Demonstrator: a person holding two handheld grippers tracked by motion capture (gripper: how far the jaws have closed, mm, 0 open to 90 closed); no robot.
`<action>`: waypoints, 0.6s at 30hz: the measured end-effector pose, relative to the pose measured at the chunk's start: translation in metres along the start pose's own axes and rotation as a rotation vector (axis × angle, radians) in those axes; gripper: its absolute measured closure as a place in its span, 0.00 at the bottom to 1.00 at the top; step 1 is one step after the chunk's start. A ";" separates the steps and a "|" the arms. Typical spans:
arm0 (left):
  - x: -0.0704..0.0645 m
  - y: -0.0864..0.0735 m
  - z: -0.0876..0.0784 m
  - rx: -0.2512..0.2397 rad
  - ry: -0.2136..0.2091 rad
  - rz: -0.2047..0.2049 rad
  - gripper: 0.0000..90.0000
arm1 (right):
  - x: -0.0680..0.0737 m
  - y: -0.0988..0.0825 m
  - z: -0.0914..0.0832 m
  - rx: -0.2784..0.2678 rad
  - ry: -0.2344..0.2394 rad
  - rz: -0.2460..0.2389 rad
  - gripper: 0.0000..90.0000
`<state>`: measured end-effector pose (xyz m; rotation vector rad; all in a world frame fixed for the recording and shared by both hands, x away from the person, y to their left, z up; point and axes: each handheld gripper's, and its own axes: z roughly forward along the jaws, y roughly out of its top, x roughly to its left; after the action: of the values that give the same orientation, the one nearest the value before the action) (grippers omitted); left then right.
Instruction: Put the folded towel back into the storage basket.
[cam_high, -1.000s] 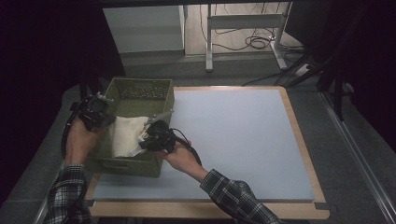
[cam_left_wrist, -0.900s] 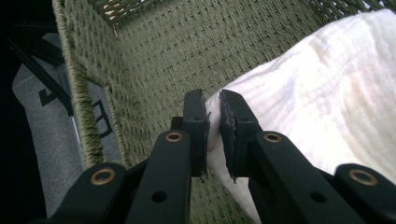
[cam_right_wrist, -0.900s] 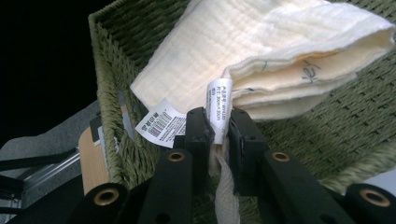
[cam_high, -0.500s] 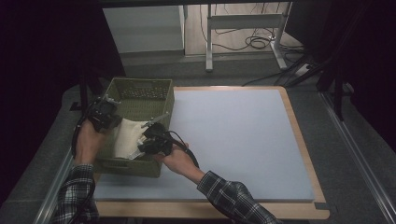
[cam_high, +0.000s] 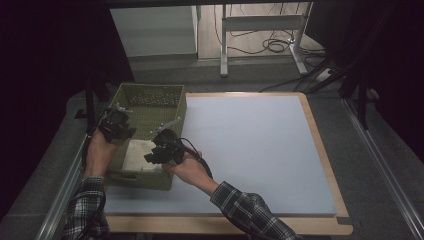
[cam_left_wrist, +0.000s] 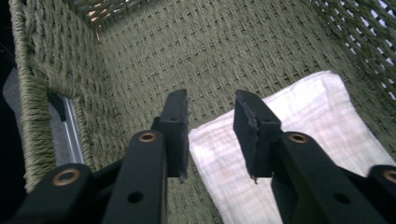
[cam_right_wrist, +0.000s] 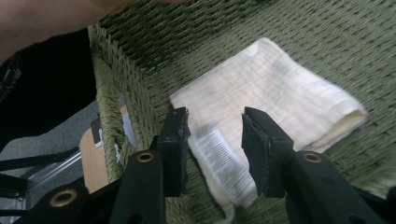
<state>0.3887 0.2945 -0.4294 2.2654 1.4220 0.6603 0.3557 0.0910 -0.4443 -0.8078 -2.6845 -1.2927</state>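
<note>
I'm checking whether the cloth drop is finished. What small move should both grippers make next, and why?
Probably lift both grippers straight up out of the green woven basket. The folded white cloth lies flat on the basket floor. The left gripper and right gripper have just been opening, their jaws stand apart above the cloth, and neither pinches it, so the cloth looks released.

Basket walls (cam_high: 176, 112) hem towel (cam_high: 137, 155); mat (cam_high: 250, 145) rightward free.

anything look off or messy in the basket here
Nothing stands out. The folded white cloth lies flat on the floor of the green woven basket, its care label showing at one edge. Nothing looks spilled or torn.
</note>
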 end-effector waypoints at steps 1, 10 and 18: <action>0.000 0.000 0.000 -0.001 -0.003 -0.004 0.69 | -0.001 0.001 -0.001 -0.002 -0.003 -0.005 0.66; -0.003 0.005 0.000 -0.006 -0.061 -0.032 0.59 | 0.001 0.000 -0.009 -0.002 -0.018 -0.067 0.56; -0.007 0.009 0.004 0.024 -0.122 -0.057 0.51 | 0.006 0.001 -0.018 -0.002 -0.025 -0.137 0.47</action>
<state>0.3947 0.2846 -0.4288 2.2334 1.4369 0.4809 0.3479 0.0807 -0.4305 -0.6545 -2.8034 -1.3203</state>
